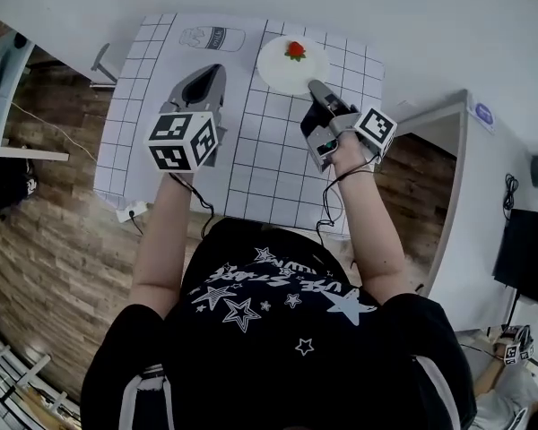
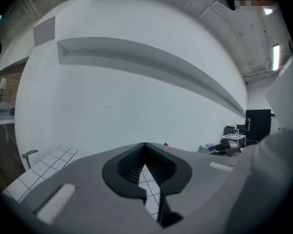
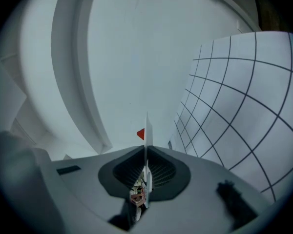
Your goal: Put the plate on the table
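The right hand-held gripper (image 1: pixel 315 86) was clamped on the near rim of a white plate (image 1: pixel 281 70); in the right gripper view its jaws (image 3: pixel 146 147) were closed on the plate (image 3: pixel 147 125), which showed edge-on as a thin white line between them. A strawberry (image 1: pixel 295 50) lay on the far part of the plate; in the right gripper view it showed as a red patch (image 3: pixel 141 134) just beside the plate's edge. The plate was over the far middle of the counter (image 1: pixel 273 168), whose top was white with dark grid lines; its face ran parallel to the gridded surface (image 3: pixel 244 96); no view showed whether it rested on the counter or hung just above it.

The left hand-held gripper (image 1: pixel 213 73) was over the left half of the counter, well apart from the plate; its jaws (image 2: pixel 145 146) were together at the tips with nothing between them; only grid squares showed through the gap behind the tips. A printed outline of a jar (image 1: pixel 212 38) was on the counter just beyond the left hand-held gripper, beside the plate. The person wore a black T-shirt with white stars (image 1: pixel 269 307); wood flooring (image 1: pixel 54 240) lay to the counter's left.
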Demonstrator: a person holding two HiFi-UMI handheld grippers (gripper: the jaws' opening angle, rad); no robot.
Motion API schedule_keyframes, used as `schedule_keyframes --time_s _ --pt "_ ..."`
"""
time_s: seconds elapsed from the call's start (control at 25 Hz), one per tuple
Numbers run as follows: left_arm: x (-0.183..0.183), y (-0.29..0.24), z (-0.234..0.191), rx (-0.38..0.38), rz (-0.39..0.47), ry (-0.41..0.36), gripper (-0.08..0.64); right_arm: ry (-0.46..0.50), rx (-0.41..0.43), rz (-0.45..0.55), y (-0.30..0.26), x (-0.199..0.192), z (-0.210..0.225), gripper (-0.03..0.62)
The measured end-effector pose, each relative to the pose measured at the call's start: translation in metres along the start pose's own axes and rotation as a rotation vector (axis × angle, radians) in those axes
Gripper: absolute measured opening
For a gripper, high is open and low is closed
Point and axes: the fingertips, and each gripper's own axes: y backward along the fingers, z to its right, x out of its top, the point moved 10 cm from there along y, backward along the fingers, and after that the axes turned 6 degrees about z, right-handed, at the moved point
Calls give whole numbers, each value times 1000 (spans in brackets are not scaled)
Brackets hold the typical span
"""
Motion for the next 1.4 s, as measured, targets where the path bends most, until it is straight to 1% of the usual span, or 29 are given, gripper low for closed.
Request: schedule_keyframes --time_s 0.16,0.28,0.56,0.8,0.96,1.08,1.28,1.4 --pt "6 -31 -21 -27 -5 -18 9 7 -8 27 -26 10 6 26" --pt "4 -52 -33 -49 -17 -12 9 12 -16 40 -44 14 11 26" --pt "-23 -99 -60 -81 -87 27 9 14 -47 73 -78 28 32 26" --pt "-37 -103 -60 -80 -102 24 9 13 -60 81 -88 34 42 26" --pt "-54 -122 -73 -90 -136 50 9 -2 -89 93 -109 43 58 26" --pt "-64 -132 -82 -89 -153 50 9 -11 -100 100 -124 46 69 26" --pt "-77 -140 -86 -97 -177 65 9 -42 -117 106 -139 43 85 26" --pt "-81 -145 -88 -101 -177 65 9 -55 -118 114 -147 46 99 26"
